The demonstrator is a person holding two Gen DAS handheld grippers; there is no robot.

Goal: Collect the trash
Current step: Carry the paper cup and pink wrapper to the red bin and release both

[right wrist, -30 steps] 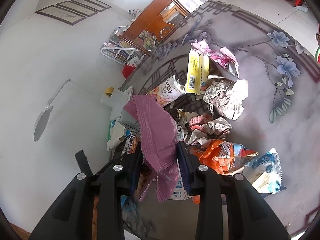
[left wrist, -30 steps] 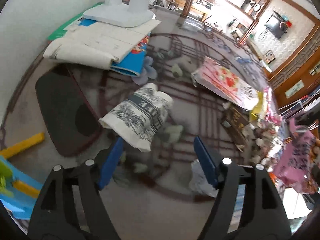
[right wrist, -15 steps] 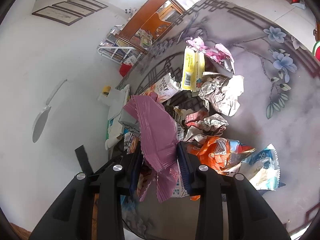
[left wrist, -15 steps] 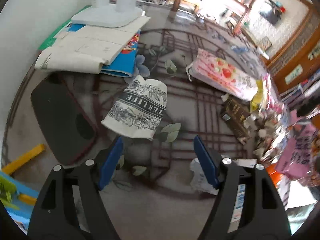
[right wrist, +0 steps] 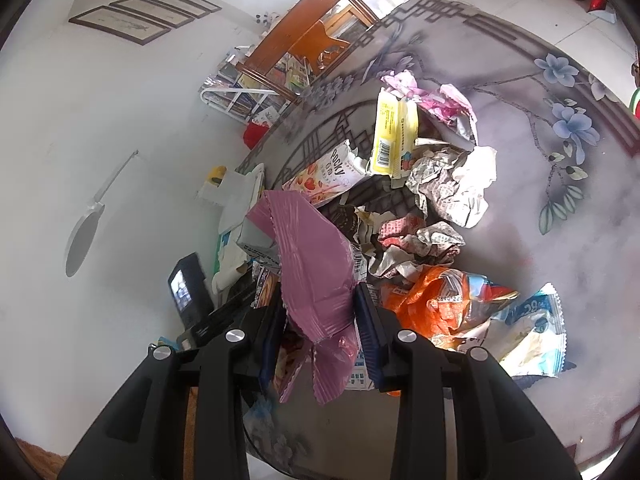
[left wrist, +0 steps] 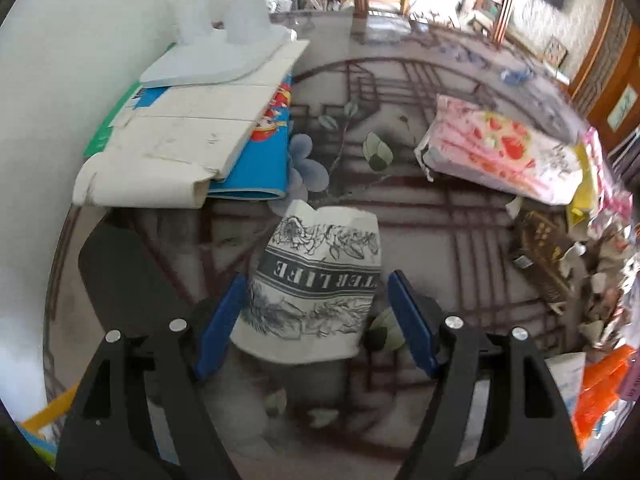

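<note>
Now | step: left gripper [left wrist: 314, 316] wide around paper cup [left wrist: 316, 280] | right gripper [right wrist: 320, 324] clamps pink wrapper [right wrist: 316, 268] | next: close on cup, squarely.

The left gripper [left wrist: 316, 320] was brought forward until the printed paper cup [left wrist: 314, 286], previously ahead of the blue fingers [left wrist: 222, 316], lay between the spread jaws.

bare table [left wrist: 420, 240] ahead, cardboard [left wrist: 180, 136] left
</note>
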